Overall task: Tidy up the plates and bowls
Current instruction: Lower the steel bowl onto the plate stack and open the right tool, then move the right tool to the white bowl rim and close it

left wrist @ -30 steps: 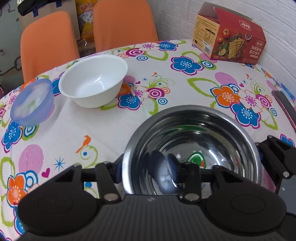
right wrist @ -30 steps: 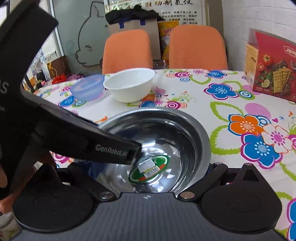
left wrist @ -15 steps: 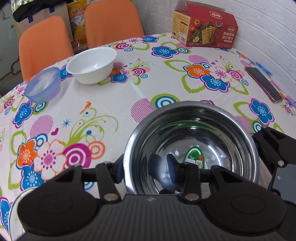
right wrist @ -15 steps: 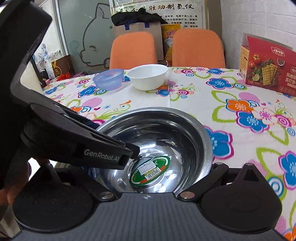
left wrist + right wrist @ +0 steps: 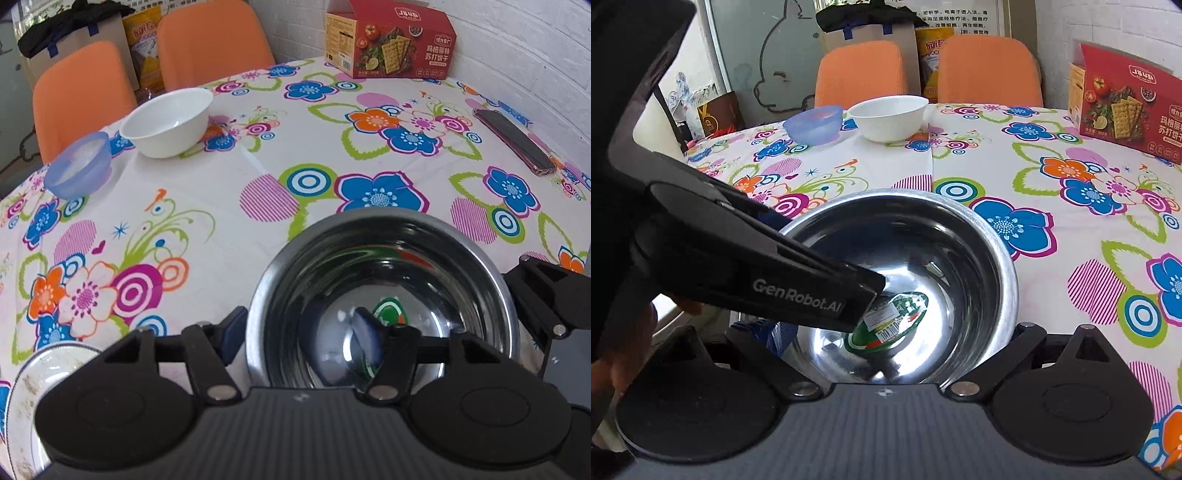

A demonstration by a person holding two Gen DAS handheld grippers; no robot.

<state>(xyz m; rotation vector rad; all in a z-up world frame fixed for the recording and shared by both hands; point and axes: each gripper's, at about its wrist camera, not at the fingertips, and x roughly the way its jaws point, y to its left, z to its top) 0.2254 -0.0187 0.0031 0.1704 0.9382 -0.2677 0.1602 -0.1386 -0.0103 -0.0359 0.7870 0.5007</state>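
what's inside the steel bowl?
The steel bowl holds a green barcode sticker on its floor and one finger of the left gripper reaching in over the rim. That finger hides part of the sticker and the left wall.

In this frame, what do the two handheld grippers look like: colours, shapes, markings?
Both are matte black plastic. The left gripper has a ribbed body, two round discs, silver pivot screws and blue finger pads. Seen from the right wrist, its side reads "GenRobot.AI" in pale letters. The right gripper has the same ribbed body, discs and screws. No cables or sleeves show.
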